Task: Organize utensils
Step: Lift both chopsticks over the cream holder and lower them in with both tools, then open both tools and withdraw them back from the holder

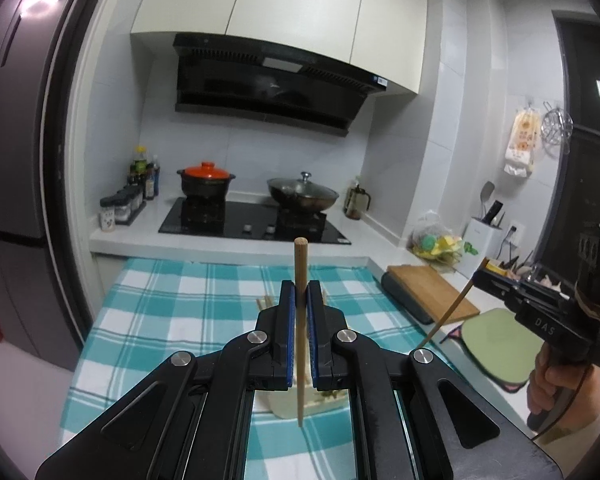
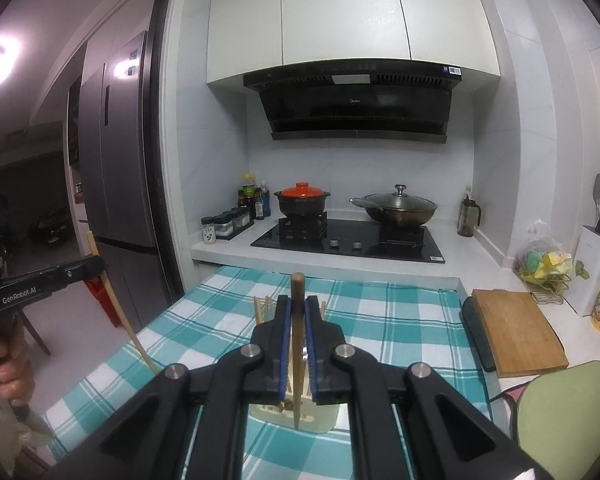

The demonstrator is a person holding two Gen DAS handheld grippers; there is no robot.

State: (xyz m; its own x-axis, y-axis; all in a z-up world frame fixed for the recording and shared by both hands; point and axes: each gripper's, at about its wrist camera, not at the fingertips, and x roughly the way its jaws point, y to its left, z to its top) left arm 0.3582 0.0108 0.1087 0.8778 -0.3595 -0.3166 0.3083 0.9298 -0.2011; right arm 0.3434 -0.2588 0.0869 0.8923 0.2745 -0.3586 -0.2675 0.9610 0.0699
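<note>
My left gripper [image 1: 301, 296] is shut on a wooden chopstick [image 1: 301, 264] that stands upright between its blue pads, its lower tip hanging over a cream utensil holder [image 1: 288, 406]. My right gripper [image 2: 296, 308] is shut on a darker wooden chopstick [image 2: 298, 292], also upright, above the same cream holder [image 2: 324, 416]. Several more chopsticks [image 2: 262, 308] stick up from the holder behind the fingers. The holder stands on a teal checked cloth [image 2: 380, 320]. The right gripper [image 1: 485, 272] and its slanted chopstick [image 1: 448, 312] show at the right of the left wrist view, and the left gripper [image 2: 96, 264] shows at the left of the right wrist view.
A wooden cutting board [image 2: 516, 332] lies right of the cloth, with a green mat [image 2: 568, 412] nearer. Behind are a black stove [image 2: 348, 240], an orange-lidded pot [image 2: 302, 200], a lidded wok [image 2: 396, 206], spice jars [image 2: 228, 226], a white knife block [image 2: 596, 268] and a fridge [image 2: 116, 152] at left.
</note>
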